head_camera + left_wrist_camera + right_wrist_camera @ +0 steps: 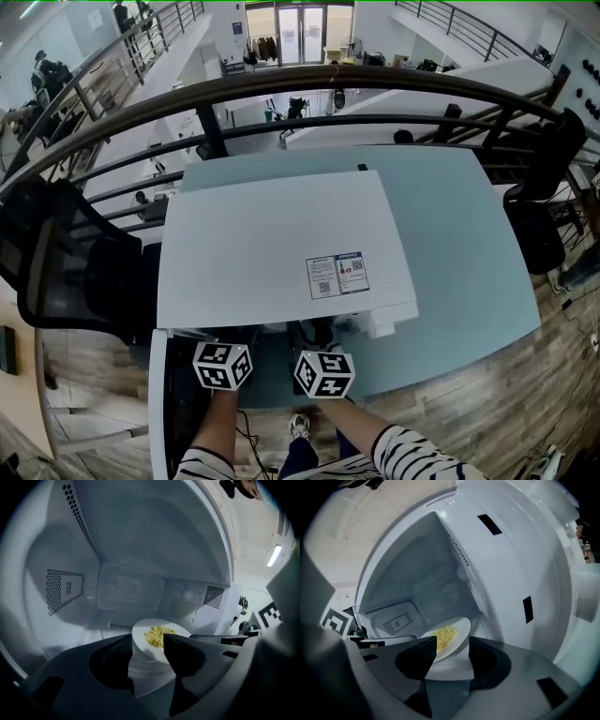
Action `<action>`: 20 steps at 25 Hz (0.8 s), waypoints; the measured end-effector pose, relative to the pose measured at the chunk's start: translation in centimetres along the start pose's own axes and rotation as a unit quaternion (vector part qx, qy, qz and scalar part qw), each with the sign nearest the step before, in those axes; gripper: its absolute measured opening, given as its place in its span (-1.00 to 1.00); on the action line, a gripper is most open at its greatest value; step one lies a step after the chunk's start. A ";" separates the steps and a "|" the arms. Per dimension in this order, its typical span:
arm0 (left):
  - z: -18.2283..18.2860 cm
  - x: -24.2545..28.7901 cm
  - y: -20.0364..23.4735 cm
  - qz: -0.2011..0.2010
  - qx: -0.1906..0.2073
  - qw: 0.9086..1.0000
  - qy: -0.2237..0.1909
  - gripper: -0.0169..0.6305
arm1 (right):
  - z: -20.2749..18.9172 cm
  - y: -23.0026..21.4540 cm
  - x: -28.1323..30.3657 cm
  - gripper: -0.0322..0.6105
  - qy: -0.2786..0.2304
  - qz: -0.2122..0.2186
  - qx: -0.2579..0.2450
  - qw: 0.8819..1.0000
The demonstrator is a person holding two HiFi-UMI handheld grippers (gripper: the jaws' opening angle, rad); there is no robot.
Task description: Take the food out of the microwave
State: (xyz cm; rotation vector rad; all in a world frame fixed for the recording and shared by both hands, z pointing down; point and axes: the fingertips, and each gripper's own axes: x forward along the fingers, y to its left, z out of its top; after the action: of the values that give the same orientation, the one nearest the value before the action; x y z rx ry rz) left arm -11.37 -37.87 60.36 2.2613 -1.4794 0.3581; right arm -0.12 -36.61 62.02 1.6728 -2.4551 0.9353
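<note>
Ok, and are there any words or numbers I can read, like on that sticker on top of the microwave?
Sticker on top of the microwave: it has print and two square codes, but all of it is too small to read.
Marker cubes: only black and white square patterns, no words or numbers.
Inside the microwave, in both gripper views: no text at all.

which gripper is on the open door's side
The left gripper: the door hangs open just left of it, while the right gripper is farther over.
</note>
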 end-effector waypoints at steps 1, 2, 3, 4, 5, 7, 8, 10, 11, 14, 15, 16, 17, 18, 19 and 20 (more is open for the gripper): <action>-0.1 0.2 -0.1 -0.003 0.001 1.000 0.006 -0.36 | -0.1 0.0 0.1 -0.24 0.001 0.001 0.002 1.000; -0.3 0.3 -0.3 -0.007 0.000 1.000 0.013 -0.36 | -0.2 0.0 0.2 -0.24 0.003 0.001 0.005 1.000; -0.5 0.5 -0.5 -0.011 -0.001 1.000 0.021 -0.36 | -0.2 0.0 0.3 -0.24 0.004 0.003 0.006 1.000; -0.7 0.6 -0.7 -0.014 -0.003 0.999 0.029 -0.36 | -0.3 0.0 0.3 -0.24 0.005 0.004 0.007 1.000; -0.9 0.6 -0.8 -0.015 -0.004 0.999 0.036 -0.36 | -0.3 0.1 0.3 -0.24 0.006 0.006 0.008 1.000; -1.3 0.6 -0.9 -0.014 -0.008 0.999 0.043 -0.35 | -0.4 0.3 0.4 -0.24 0.008 0.012 0.007 1.000; -1.3 0.6 -1.0 -0.014 -0.009 0.999 0.044 -0.35 | -0.4 0.5 0.4 -0.24 0.008 0.015 0.005 1.000; -1.4 0.5 -1.0 -0.015 -0.012 0.999 0.044 -0.35 | -0.4 0.6 0.3 -0.24 0.010 0.018 0.000 1.000; -1.4 0.5 -1.0 -0.015 -0.014 0.999 0.043 -0.35 | -0.5 0.6 0.3 -0.24 0.011 0.020 -0.002 1.000; -1.4 0.5 -1.0 -0.017 -0.024 0.999 0.038 -0.35 | -0.6 0.7 0.1 -0.25 0.015 0.024 -0.008 1.000; -1.5 0.4 -1.0 -0.017 -0.026 0.999 0.037 -0.35 | -0.7 0.8 0.1 -0.24 0.016 0.026 -0.010 0.999; -1.5 0.3 -1.0 -0.017 -0.026 0.999 0.036 -0.35 | -0.6 0.8 -0.1 -0.24 0.016 0.027 -0.013 0.999; -1.6 0.2 -1.1 -0.017 -0.027 0.999 0.035 -0.35 | -0.6 0.9 -0.2 -0.25 0.015 0.028 -0.015 0.999; -1.6 0.1 -1.2 -0.017 -0.028 0.999 0.034 -0.35 | -0.5 1.0 -0.4 -0.24 0.015 0.030 -0.015 0.999; -1.6 -0.1 -1.3 -0.017 -0.030 0.999 0.033 -0.35 | -0.5 1.0 -0.6 -0.24 0.015 0.031 -0.014 0.999; -1.6 -0.4 -1.5 -0.018 -0.031 0.999 0.032 -0.35 | -0.5 1.1 -0.8 -0.24 0.016 0.032 -0.013 0.999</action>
State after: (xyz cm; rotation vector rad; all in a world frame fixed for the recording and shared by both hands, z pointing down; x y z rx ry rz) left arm -10.15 -36.32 61.31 2.2031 -1.3966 0.3653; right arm -0.83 -35.42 61.64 1.5673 -2.5025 0.9259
